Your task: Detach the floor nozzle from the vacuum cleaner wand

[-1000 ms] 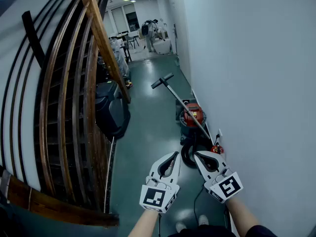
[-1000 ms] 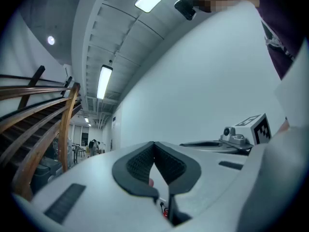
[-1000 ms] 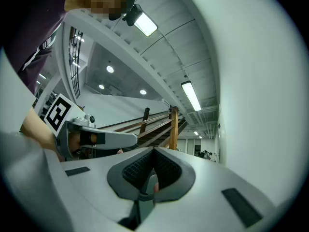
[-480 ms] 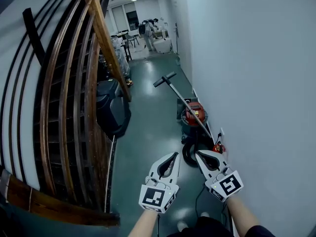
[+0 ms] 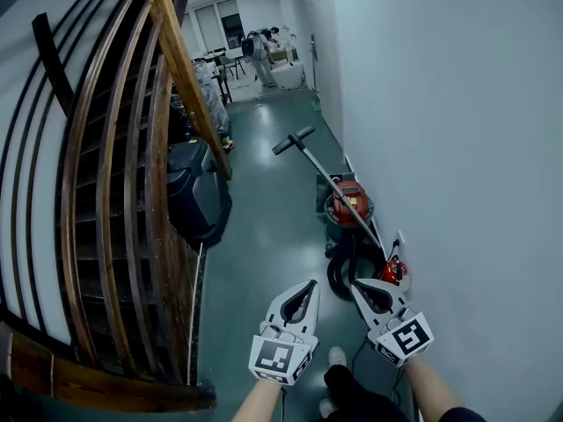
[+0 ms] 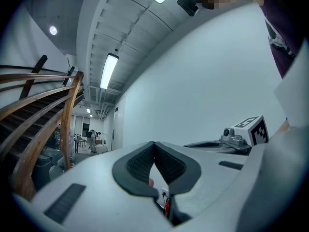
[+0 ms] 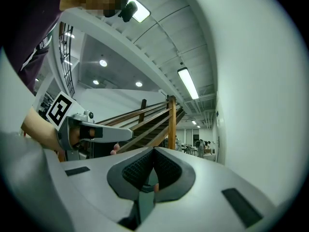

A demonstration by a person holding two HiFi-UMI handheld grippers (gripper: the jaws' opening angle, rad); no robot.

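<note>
- Only the head view shows the task's thing. The vacuum cleaner (image 5: 349,202), with a red canister, stands on the green floor (image 5: 264,236) close against the white wall (image 5: 457,148). It is ahead of both grippers and apart from them.
- Its wand (image 5: 327,177), a thin pale tube, slants across the canister. The floor nozzle (image 5: 292,141), a short dark crossbar, sits on the wand's far end, out from the wall and still attached.
- A black hose (image 5: 339,271) coils on the near side of the canister, nearest the right gripper (image 5: 354,284).
- The head view also shows the left gripper (image 5: 314,282) held just beside the right one, both pointing up the corridor.
- The left gripper view shows what the head view cannot: its pads meet at the tips with nothing between them. Only a sliver of red peeks below them, and a ceiling lamp (image 6: 109,70) glows above.
- The right gripper view likewise shows its jaws closed and empty. Beyond them rises the wooden stair rail (image 7: 171,122), and the vacuum cannot be made out.
</note>
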